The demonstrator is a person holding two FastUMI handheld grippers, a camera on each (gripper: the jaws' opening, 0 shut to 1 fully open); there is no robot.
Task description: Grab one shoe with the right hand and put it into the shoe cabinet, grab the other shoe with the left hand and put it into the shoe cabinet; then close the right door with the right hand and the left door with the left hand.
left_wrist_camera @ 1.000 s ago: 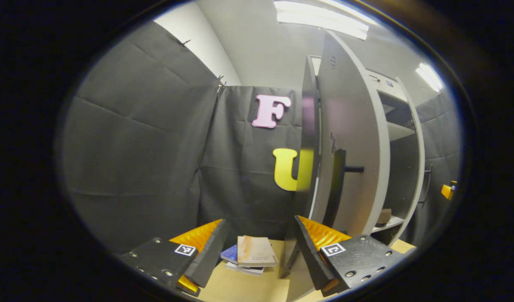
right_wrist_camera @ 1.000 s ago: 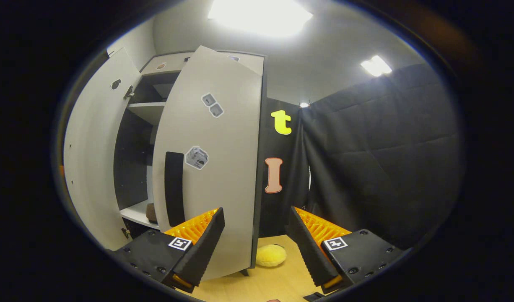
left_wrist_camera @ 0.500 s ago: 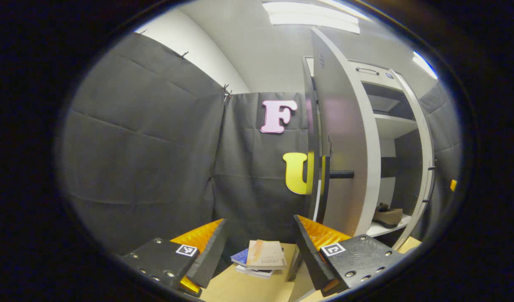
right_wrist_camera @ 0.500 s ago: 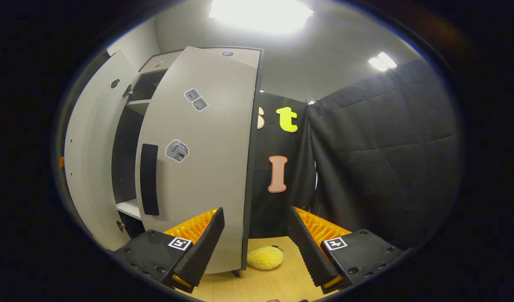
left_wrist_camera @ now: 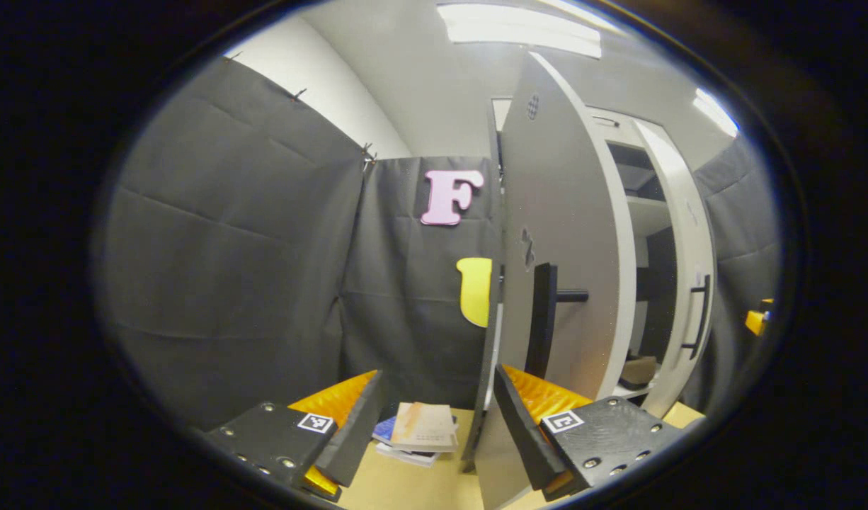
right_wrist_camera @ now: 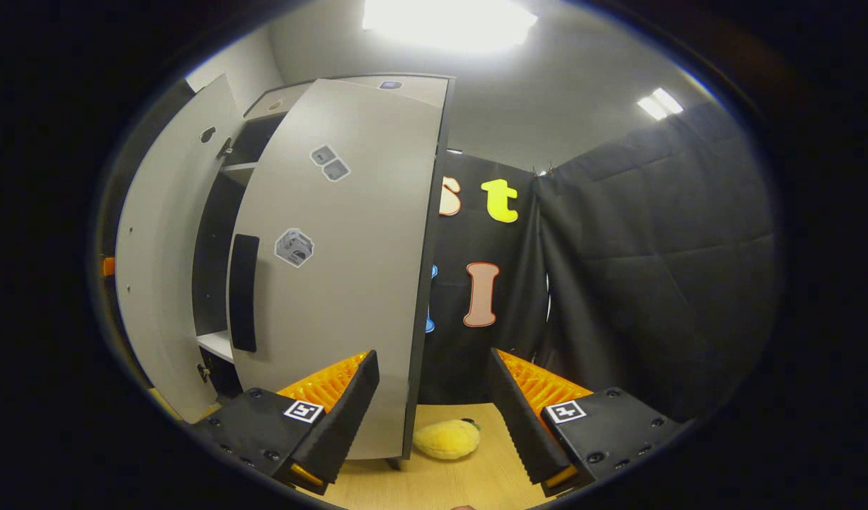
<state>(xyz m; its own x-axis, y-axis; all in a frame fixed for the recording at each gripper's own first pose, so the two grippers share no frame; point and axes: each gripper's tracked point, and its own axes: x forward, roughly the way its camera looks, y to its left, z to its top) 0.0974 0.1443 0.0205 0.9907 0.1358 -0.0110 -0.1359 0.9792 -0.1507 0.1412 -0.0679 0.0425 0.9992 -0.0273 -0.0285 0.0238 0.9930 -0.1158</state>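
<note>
The tall pale-grey shoe cabinet (left_wrist_camera: 653, 212) stands against the black cloth wall with both of its doors part open, so the step in hand looks like the closing. In the right gripper view, the wide grey right door (right_wrist_camera: 349, 269), with its flat black vertical handle (right_wrist_camera: 243, 293) and a few small stickers, sits just ahead of the right gripper (right_wrist_camera: 430, 411), whose jaws are spread wide with nothing between them; the door's outer edge runs down between the two fingers. To close it well, I would press one finger flat on the door's face near the handle side, far from the hinge, and sweep it round evenly rather than jab.

In the left gripper view, the grey left door (left_wrist_camera: 558, 248) with its black bar handle (left_wrist_camera: 544, 319) stands nearly edge-on to the left gripper (left_wrist_camera: 434, 418), which is also spread wide and empty. Its right finger looks close to the door's bottom corner; whether it touches I cannot tell.

Through the gap between the doors a brown shoe (left_wrist_camera: 638, 370) rests on the low white shelf (left_wrist_camera: 629, 389); the second shoe is hidden from here.

On the light wooden floor (right_wrist_camera: 476, 482) lie a small stack of books (left_wrist_camera: 420, 433) and a yellow plush toy (right_wrist_camera: 446, 439), both near the doors' swing.
</note>
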